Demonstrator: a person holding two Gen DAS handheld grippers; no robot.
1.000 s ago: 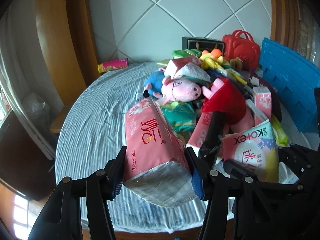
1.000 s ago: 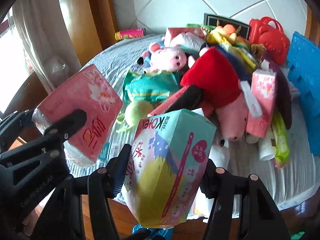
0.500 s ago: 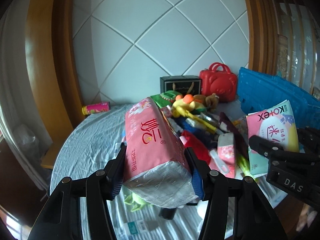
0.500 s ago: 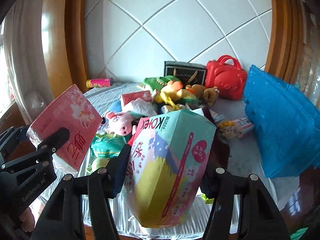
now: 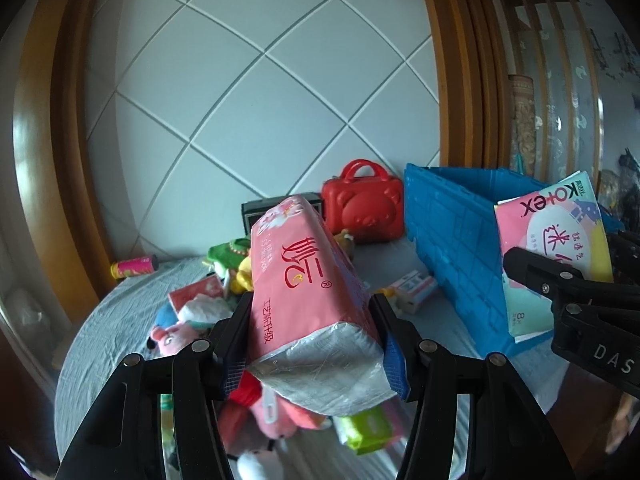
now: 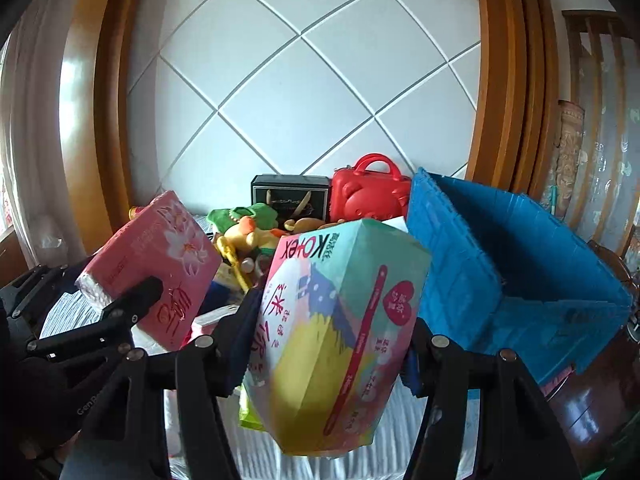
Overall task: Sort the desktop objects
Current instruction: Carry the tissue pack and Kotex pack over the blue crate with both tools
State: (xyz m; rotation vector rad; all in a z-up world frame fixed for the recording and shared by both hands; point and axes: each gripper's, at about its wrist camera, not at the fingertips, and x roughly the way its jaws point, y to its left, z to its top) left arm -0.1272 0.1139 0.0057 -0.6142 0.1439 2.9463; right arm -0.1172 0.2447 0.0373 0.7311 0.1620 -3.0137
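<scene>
A pink tissue pack (image 5: 308, 288) is squeezed between the two fingers of the left gripper (image 5: 314, 334). The pack is held up in the air above the tabletop (image 5: 104, 332), with its clear end pointing back at the camera. In the right wrist view the same pink tissue pack (image 6: 160, 268) is seen on the left, tilted, with a black finger across it.

A Kotex pack (image 6: 336, 336) is pinched between the fingers of the right gripper (image 6: 324, 354). It is also held up off the tabletop, and its printed name is seen upside down. In the left wrist view the Kotex pack (image 5: 554, 256) is seen on the right, in front of the blue crate.

A blue crate (image 6: 516, 264) is seen just to the right of the Kotex pack, with its open top showing. A red bear case (image 6: 370, 194) is stood at the back by the tiled wall (image 6: 304, 80), and a black box (image 6: 290, 196) is set just beside it on the left.

A pile of toys is spread over the grey cloth under both packs. A pink pig toy (image 5: 168, 334), a yellow duck toy (image 6: 244, 234) and a green pack (image 5: 368, 432) can be seen in it. A pink can (image 5: 134, 268) is laid on its side at the far left edge of the tabletop.
</scene>
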